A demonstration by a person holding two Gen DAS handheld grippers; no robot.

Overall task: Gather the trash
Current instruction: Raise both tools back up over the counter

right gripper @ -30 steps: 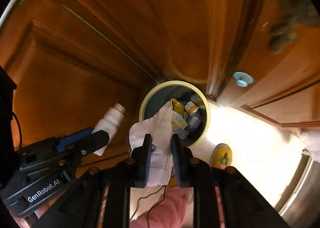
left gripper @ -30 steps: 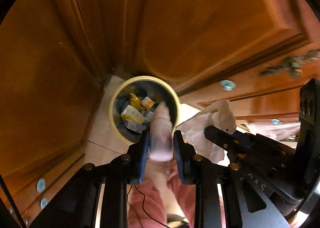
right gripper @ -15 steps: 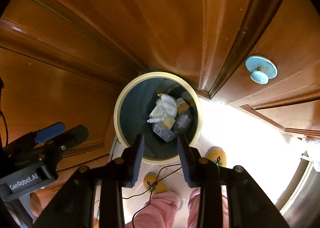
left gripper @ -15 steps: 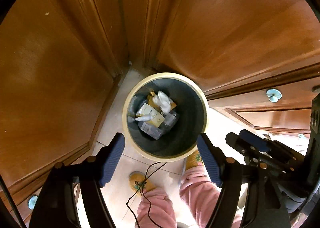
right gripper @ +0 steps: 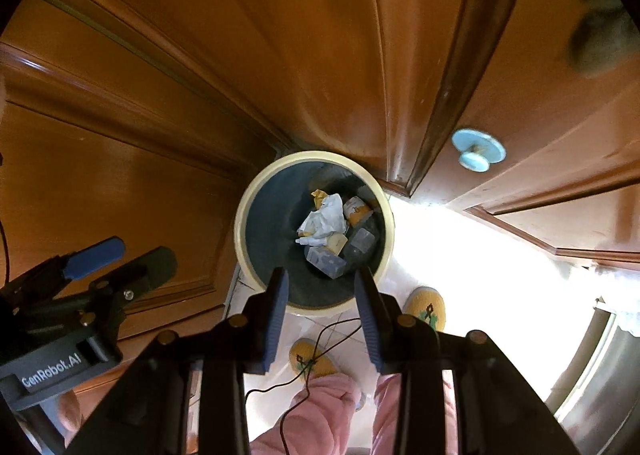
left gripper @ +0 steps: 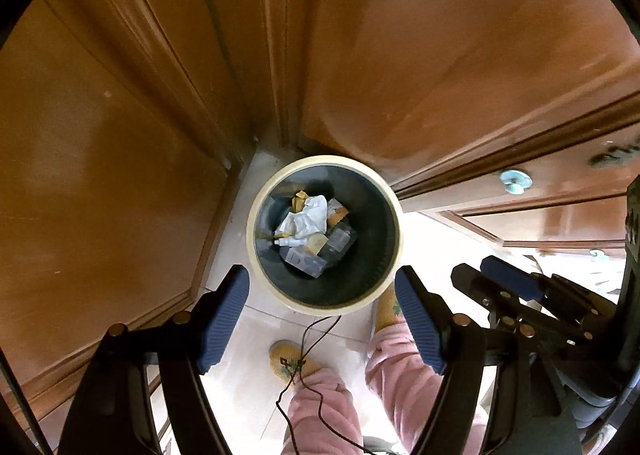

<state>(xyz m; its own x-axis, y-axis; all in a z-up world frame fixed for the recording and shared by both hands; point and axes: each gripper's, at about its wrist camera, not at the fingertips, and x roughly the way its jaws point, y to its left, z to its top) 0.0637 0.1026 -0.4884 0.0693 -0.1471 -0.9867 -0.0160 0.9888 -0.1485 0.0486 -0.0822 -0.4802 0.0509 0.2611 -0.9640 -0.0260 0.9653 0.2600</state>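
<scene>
**Trash: deposited in the bin, both grippers empty**

Trash [left gripper: 306,217] lies at the bottom of the round bin [left gripper: 256,251], which stands on the tiled floor [left gripper: 248,387] in the corner formed by the wooden cabinet doors [left gripper: 460,55]. We judge the drop-off step complete: nothing is held, and nothing hangs over the bin's cream rim.

We hold the left gripper [left gripper: 322,319] above the bin with its jaws spread wide and nothing between them. The right gripper [right gripper: 322,319] is also parted and empty, its jaws set narrower.

The contents read as follows:
- a crumpled white paper [right gripper: 324,221] on top, near the middle of the bin floor;
- yellow wrappers [right gripper: 318,195] towards the far wall;
- grey packets [right gripper: 326,261] towards the near wall.

No loose trash shows on the visible floor. Whether more items remain elsewhere in the room, we cannot tell from these views.
</scene>
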